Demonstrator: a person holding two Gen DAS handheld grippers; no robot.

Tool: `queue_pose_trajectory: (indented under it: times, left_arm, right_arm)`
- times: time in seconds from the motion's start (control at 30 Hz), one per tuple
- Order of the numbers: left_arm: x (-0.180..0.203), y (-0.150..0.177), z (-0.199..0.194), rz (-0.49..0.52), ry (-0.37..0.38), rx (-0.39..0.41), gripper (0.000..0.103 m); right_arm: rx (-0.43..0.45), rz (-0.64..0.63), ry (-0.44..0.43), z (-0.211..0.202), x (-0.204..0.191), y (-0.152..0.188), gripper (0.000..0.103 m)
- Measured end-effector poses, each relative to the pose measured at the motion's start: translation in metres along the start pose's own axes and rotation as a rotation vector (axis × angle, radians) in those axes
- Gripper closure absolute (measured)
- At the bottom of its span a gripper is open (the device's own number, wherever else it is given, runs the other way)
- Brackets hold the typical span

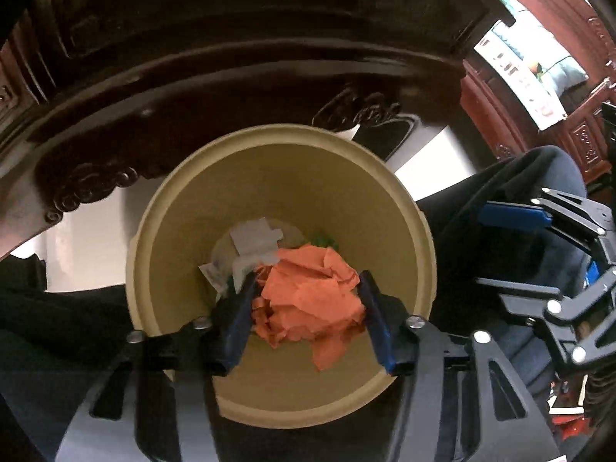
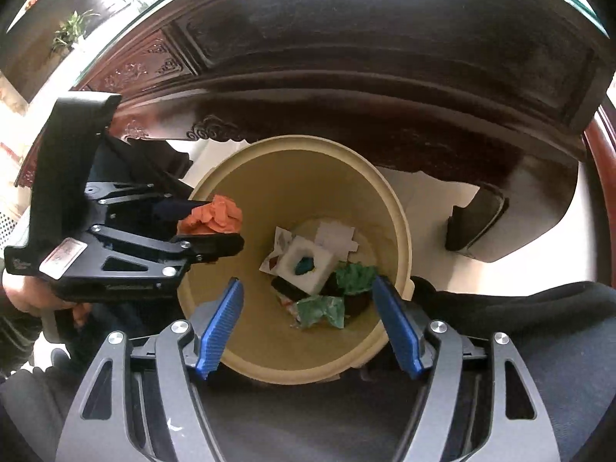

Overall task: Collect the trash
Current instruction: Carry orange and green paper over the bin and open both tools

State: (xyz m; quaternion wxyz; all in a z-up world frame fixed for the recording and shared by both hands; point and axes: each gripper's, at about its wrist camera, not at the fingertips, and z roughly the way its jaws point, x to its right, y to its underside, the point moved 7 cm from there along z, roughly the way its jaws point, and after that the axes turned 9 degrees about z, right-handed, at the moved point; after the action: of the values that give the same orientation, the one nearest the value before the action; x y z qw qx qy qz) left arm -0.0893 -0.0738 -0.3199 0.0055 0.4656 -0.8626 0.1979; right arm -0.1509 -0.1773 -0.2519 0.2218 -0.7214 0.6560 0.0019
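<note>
Left gripper [image 1: 308, 304] over bin [image 1: 389, 177], jaws round orange paper wad [image 1: 308, 300], grip unclear.
Right gripper [image 2: 308, 323] jaws wide, empty; scraps already in bin, wad not yet dropped.

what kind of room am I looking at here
Probably a home living or dining room. Dark carved wooden furniture with a glass top stands over a pale floor, potted plants sit by the light, and a cream waste bin holds paper scraps.

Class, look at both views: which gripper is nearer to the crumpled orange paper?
Left. The left gripper has the orange paper between its fingers, above the bin. The right gripper is open and empty, over the bin's near rim, apart from the paper.
</note>
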Motion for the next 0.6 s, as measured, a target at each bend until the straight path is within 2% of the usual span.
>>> queue_pose_trajectory:
  times: [0.07, 0.17, 0.6]
  left_arm:
    - [0.000, 0.000, 0.005, -0.004, -0.001, -0.016, 0.034]
    - [0.000, 0.000, 0.009, -0.004, -0.008, -0.027, 0.027]
    - [-0.005, 0.009, 0.011, -0.021, -0.012, -0.042, 0.025]
  right_arm:
    - [-0.007, 0.003, 0.002, 0.003, 0.004, 0.002, 0.034]
    - [-0.013, 0.018, 0.002, 0.006, 0.009, 0.004, 0.034]
    - [-0.037, -0.003, -0.024, 0.017, -0.002, 0.006, 0.034]
